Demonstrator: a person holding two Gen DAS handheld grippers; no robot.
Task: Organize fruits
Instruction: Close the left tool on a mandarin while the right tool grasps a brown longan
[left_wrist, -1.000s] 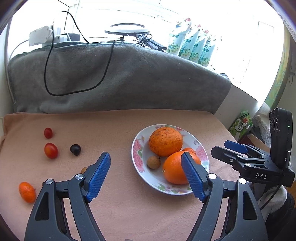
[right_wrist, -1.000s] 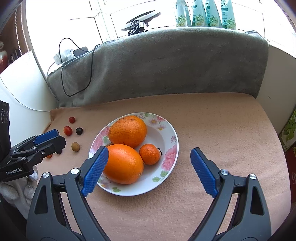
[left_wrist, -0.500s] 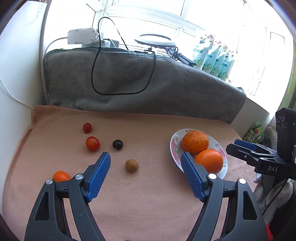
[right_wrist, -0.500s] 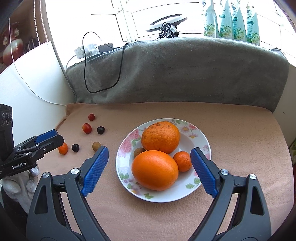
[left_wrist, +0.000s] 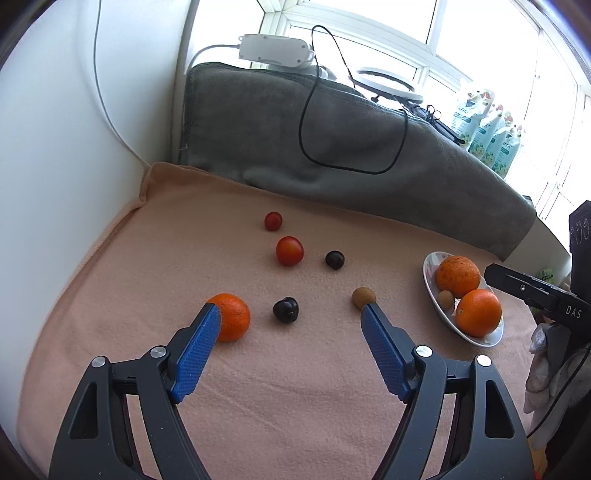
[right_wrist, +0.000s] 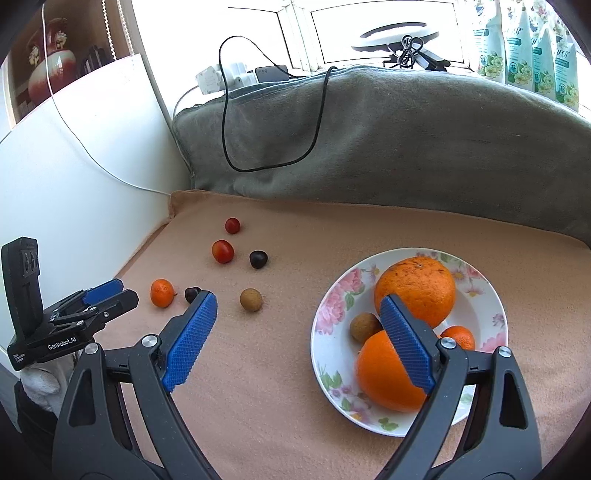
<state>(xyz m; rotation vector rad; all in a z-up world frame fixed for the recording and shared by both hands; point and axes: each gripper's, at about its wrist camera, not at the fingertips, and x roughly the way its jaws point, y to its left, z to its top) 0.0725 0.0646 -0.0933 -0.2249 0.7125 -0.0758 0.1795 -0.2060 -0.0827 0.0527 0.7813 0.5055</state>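
1. Left gripper hangs over the loose fruit, jaws spread wide and holding nothing; the near dark fruit sits on the cloth right between the blue pads.
2. Right gripper is spread wide and empty too, pointing at the bare cloth between the loose fruit and the floral plate.
3. The job looks partly done: two big oranges, a small one and a brown fruit are on the plate; a small orange, two red tomatoes, two dark fruits and a brown fruit are still out on the peach cloth.
4. My read: go straight down on the dark one, centre it, squeeze gently. It's small, round and likely to roll on the soft cloth.
5. Watch the small orange just beside the left pad; a nudge could send it off.
6. Room: white wall on the left, grey blanket behind, and open cloth across to the plate, where the right gripper waits near its rim.
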